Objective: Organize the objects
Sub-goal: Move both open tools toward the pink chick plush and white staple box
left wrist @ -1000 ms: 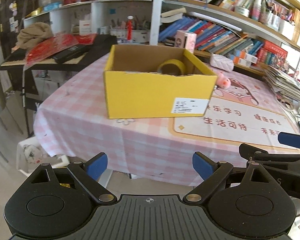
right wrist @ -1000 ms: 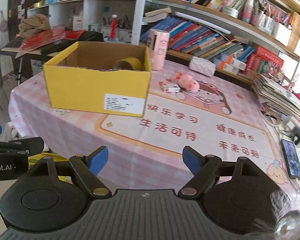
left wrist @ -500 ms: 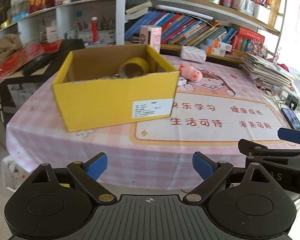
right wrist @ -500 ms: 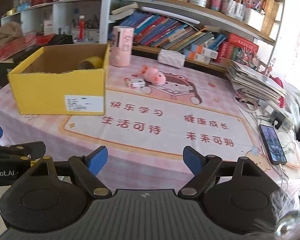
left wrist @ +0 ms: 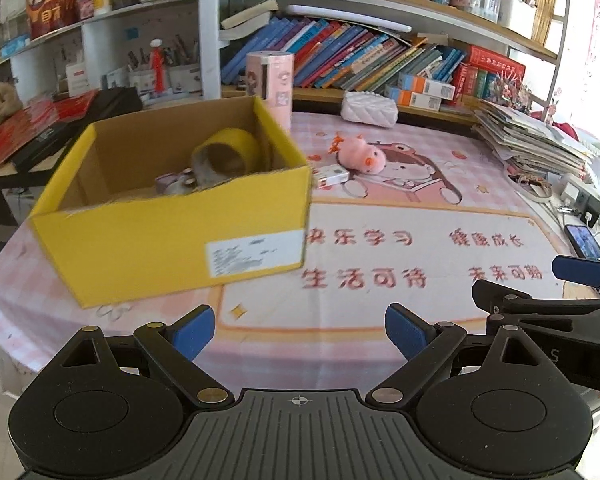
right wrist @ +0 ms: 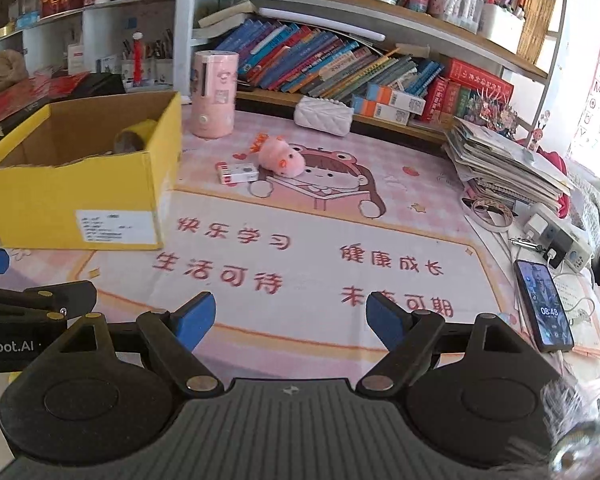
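Box [left wrist: 172,236]: yellow. Tape [left wrist: 226,152]: yellow. Pig [right wrist: 280,156]: pink. Canister [right wrist: 214,94]: pink. Desk [right wrist: 420,200] cloth: pink-white check.

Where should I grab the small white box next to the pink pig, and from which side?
Judging by its pose, take the white box from above, across its narrow width at mid-length. It lies flat with its long sides exposed; the pig sits close to its right end, so avoid an end-on grip.
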### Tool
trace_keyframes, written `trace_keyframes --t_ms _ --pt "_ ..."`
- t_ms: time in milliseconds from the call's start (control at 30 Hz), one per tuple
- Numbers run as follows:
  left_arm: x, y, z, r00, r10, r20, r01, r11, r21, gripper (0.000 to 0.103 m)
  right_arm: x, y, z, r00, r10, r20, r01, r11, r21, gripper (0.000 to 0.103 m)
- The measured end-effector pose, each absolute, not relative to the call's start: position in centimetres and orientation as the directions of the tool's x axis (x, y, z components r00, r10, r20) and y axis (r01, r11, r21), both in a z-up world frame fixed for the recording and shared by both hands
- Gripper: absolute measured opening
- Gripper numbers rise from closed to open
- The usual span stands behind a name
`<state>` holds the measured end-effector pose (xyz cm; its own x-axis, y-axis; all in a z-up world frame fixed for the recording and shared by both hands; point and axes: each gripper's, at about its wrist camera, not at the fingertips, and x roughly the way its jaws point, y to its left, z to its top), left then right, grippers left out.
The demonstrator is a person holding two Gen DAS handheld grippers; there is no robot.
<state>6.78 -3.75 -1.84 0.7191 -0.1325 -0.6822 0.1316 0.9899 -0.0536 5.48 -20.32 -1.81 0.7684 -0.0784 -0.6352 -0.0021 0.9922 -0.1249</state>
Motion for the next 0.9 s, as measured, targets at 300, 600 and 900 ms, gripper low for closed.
trace_keyframes --t_ms 300,600,900 --pt "11.1 -8.3 -2.3 0.704 -0.149 -0.695 0.155 0.986 -0.054 0.094 10.2 -25.0 -2.1 0.755 -0.069 -0.652 0.004 0.995 -0.100 0.081" --pt "14.8 -12.1 -2.4 0.695 -0.142 -0.705 0.139 0.988 -0.062 0.094 14.6 -29.4 -2.2 0.756 -0.029 -0.654 -0.009 0.998 -0.055 0.079" --pt "18.1 -15.0 -3.0 0.672 -0.105 -0.733 0.100 0.994 -0.051 0.092 18.5 -32.8 -2.5 0.754 0.037 -0.656 -0.048 0.999 0.001 0.073"
